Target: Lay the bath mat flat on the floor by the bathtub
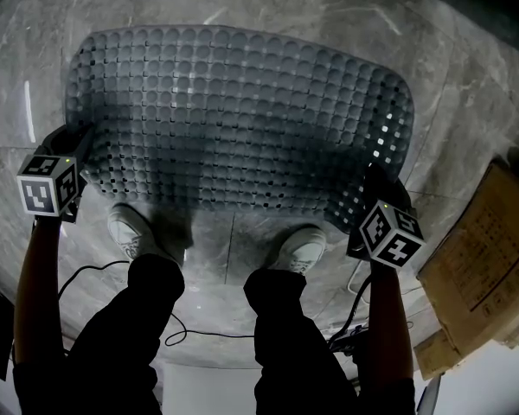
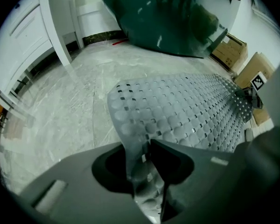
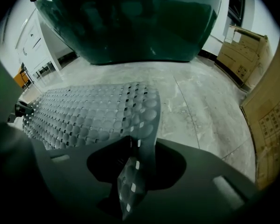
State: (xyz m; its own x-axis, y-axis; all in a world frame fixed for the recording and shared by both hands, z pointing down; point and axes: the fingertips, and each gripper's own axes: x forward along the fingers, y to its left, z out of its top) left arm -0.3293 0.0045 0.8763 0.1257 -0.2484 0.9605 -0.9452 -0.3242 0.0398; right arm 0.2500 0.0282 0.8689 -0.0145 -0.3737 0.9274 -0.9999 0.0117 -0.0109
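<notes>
Across the floor [image 1: 467, 76] spreads a grey, dimpled, perforated bath mat [image 1: 242, 119].

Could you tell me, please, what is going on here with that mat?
A person with a gripper in each hand is laying a grey perforated bath mat on the marble floor beside the dark bathtub. Most of the mat lies spread out, but its two near corners are lifted. The left gripper has its jaws pinched on one corner. The right gripper has its jaws apart, with the other corner loose between them.
</notes>
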